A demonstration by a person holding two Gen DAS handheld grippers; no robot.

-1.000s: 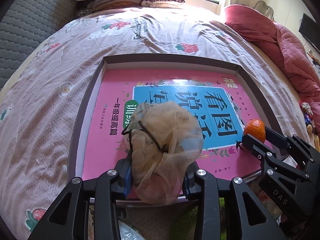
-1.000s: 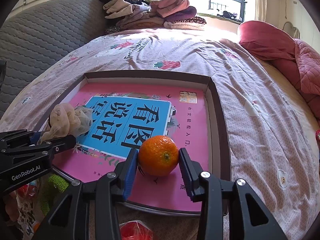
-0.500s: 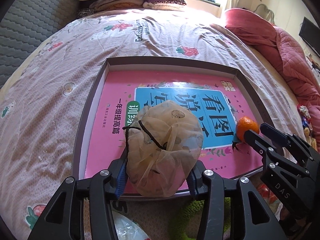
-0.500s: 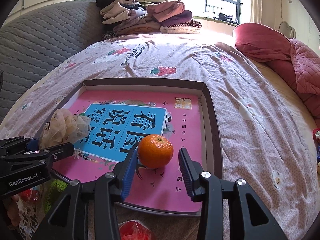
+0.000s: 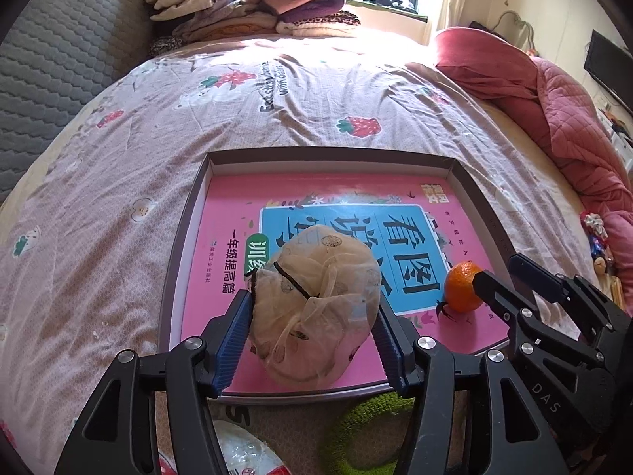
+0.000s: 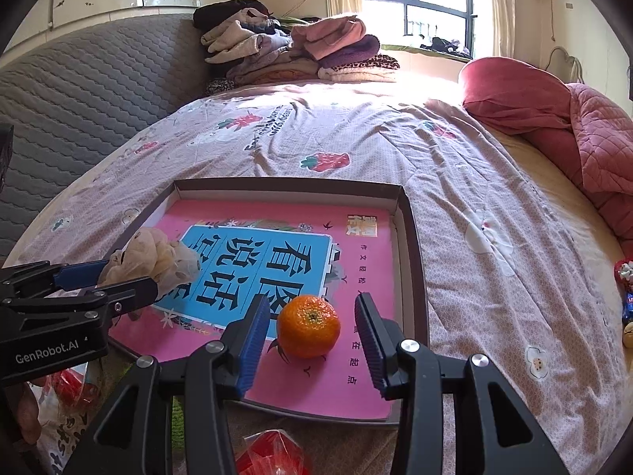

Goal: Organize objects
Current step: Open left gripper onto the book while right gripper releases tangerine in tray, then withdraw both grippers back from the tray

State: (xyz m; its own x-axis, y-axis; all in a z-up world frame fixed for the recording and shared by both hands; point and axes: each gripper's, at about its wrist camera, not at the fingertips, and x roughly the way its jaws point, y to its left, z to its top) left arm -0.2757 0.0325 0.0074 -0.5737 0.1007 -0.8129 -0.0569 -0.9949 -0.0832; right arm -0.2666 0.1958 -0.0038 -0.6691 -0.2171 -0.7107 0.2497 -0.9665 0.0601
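"GenRobot.AI" printed in white on the left gripper (image 6: 130,289) body, at nine o'clock in the right wrist view. "DAS" on the right gripper (image 5: 498,281) housing, at four o'clock. Large Chinese title, upside down, on the pink book (image 5: 316,194). Possibly "with bears" on the bedspread (image 5: 277,91).

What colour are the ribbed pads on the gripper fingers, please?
Blue pads, on black fingers; clearest in the right wrist view.

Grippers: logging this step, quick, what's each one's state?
Left gripper: open, jaws just widening around the mesh scrunchie.
Right gripper: open around the orange.
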